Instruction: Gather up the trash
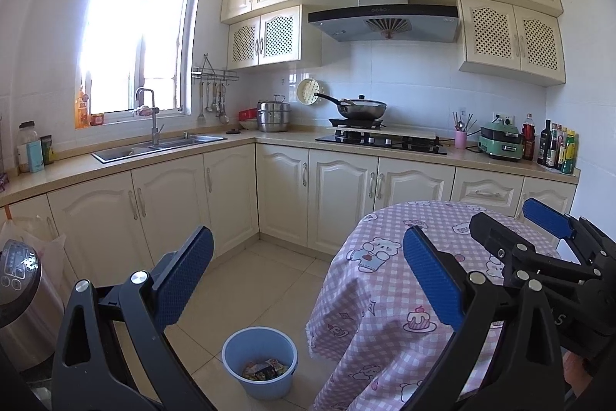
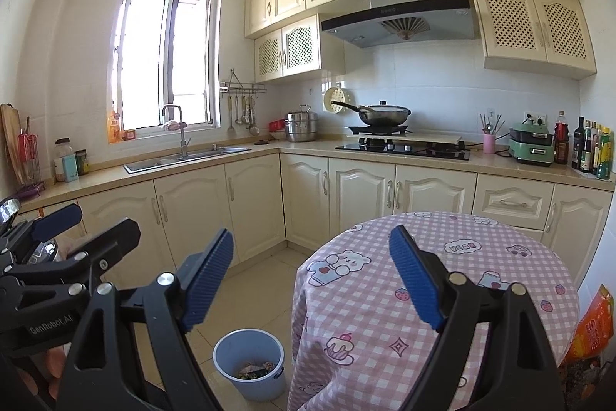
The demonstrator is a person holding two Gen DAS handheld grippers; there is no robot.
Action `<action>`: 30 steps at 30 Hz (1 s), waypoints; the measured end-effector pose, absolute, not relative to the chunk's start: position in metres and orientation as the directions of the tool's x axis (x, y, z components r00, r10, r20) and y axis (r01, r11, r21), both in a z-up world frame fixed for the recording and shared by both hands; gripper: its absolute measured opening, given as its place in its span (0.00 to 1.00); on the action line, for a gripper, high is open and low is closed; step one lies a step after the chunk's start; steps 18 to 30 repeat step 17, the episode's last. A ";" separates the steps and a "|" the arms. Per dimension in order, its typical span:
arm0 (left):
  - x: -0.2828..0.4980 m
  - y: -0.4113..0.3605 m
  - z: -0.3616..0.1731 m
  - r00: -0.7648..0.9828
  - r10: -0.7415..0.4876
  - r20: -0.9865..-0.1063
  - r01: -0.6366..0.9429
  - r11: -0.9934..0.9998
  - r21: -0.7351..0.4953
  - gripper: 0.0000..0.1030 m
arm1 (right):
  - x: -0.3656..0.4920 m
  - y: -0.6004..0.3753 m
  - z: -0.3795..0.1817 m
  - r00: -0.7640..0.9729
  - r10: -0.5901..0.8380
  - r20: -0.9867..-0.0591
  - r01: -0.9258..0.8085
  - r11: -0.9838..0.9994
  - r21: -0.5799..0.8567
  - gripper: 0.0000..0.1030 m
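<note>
A light blue bin (image 1: pixel 260 363) stands on the tiled floor left of a round table; it also shows in the right wrist view (image 2: pixel 249 364). Crumpled wrappers (image 1: pixel 265 369) lie in its bottom, also visible in the right wrist view (image 2: pixel 256 369). My left gripper (image 1: pixel 308 276) is open and empty, held high above the bin and the table's left edge. My right gripper (image 2: pixel 312 274) is open and empty, above the same edge. The right gripper shows at the right of the left wrist view (image 1: pixel 477 237). The left gripper shows at the left of the right wrist view (image 2: pixel 65 222).
The round table (image 2: pixel 481 280) wears a pink checked cloth with cartoon prints. Cream kitchen cabinets (image 1: pixel 269 195) with a sink (image 1: pixel 154 145) and a hob (image 1: pixel 381 141) run behind. A steel appliance (image 1: pixel 19 295) stands at left. An orange bag (image 2: pixel 591 326) sits right of the table.
</note>
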State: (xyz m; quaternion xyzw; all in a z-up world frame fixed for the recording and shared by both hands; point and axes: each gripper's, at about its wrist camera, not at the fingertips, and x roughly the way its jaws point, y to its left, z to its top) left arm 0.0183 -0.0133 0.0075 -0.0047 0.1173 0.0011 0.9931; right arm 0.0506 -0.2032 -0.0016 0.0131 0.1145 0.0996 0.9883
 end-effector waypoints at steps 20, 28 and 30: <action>0.077 -0.026 -0.024 0.933 0.046 -0.358 -0.041 0.999 0.020 0.93 | 0.123 -0.242 -0.036 0.929 0.162 -0.333 -0.139 0.986 0.092 0.79; 0.077 -0.026 -0.024 0.933 0.046 -0.358 -0.041 0.999 0.020 0.93 | 0.123 -0.242 -0.036 0.929 0.162 -0.333 -0.139 0.986 0.092 0.79; 0.077 -0.026 -0.024 0.933 0.046 -0.358 -0.041 0.999 0.020 0.93 | 0.123 -0.242 -0.036 0.929 0.162 -0.333 -0.139 0.986 0.092 0.79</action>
